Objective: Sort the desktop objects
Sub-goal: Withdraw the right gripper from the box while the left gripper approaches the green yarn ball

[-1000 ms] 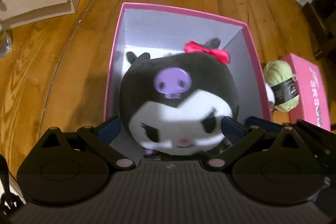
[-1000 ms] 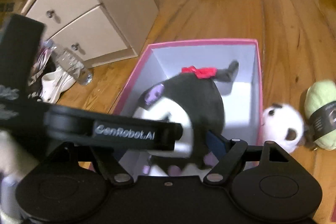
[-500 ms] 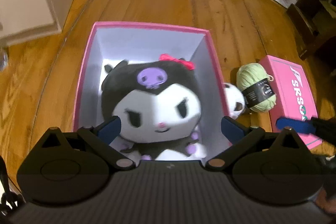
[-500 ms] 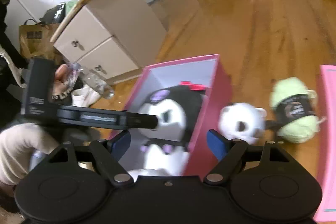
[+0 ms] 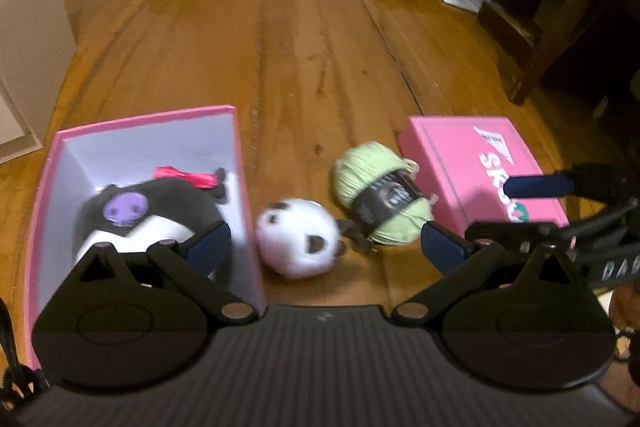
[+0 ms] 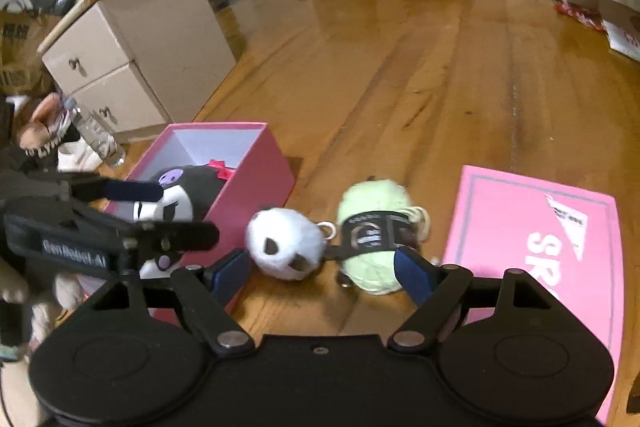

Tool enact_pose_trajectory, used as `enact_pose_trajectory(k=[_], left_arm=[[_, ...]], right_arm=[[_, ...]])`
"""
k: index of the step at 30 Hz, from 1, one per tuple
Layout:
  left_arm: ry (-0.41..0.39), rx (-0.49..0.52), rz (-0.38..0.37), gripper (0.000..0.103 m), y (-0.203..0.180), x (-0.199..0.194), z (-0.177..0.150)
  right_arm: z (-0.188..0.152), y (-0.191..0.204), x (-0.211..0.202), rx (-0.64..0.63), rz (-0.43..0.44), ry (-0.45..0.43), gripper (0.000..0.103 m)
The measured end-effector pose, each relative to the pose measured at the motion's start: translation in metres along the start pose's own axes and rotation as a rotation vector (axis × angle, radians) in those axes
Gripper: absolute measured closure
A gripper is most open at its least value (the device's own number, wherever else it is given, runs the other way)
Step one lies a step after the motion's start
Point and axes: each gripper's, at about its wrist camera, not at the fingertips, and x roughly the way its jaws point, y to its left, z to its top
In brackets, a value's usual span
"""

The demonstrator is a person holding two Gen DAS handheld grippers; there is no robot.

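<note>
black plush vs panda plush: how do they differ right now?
The black plush lies inside the pink box; the panda plush sits on the wooden floor beside that box. The black plush is mostly black, with a purple skull and red bow; the panda plush is mostly white with dark patches. The black plush looks larger. Both are soft toys, and neither gripper holds either.

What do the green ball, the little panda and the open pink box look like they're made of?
Green ball: yarn, wound strands under a dark paper band. Panda: fuzzy plush, soft outline, with a metal ring. Pink box: likely matte cardboard, with thin stiff walls and a white inside.
</note>
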Motion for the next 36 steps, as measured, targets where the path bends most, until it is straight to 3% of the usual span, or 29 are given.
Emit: enact_pose_trajectory(k=[5, 14, 17, 22, 27, 36], left_arm=[[0.005, 0.021, -0.023, 0.0, -0.028, 0.001, -0.005], [0.027, 0.033, -0.015, 0.0, -0.058, 0.037, 0.009], [0.038, 0.025, 0.013, 0.0, -0.067, 0.057, 0.015], [0.076, 0.044, 0.067, 0.0, -0.078, 0.094, 0.03], [0.065, 0.147, 0.116, 0.003, -0.087, 0.123, 0.046], [0.167, -0.027, 0.119, 0.006, -0.076, 0.151, 0.054]], right_arm=[[-0.006, -0.036, -0.014, 0.013, 0.063, 0.037, 0.018], [-0.022, -0.094, -0.006, 0.209, 0.077, 0.051, 0.017], [-0.021, -0.105, -0.01, 0.253, 0.088, 0.032, 0.017], [-0.027, -0.128, -0.021, 0.284, 0.018, -0.006, 0.017], [-0.029, -0.15, -0.036, 0.383, 0.027, -0.078, 0.017], [-0.034, -0.156, -0.033, 0.428, 0.003, -0.089, 0.017]])
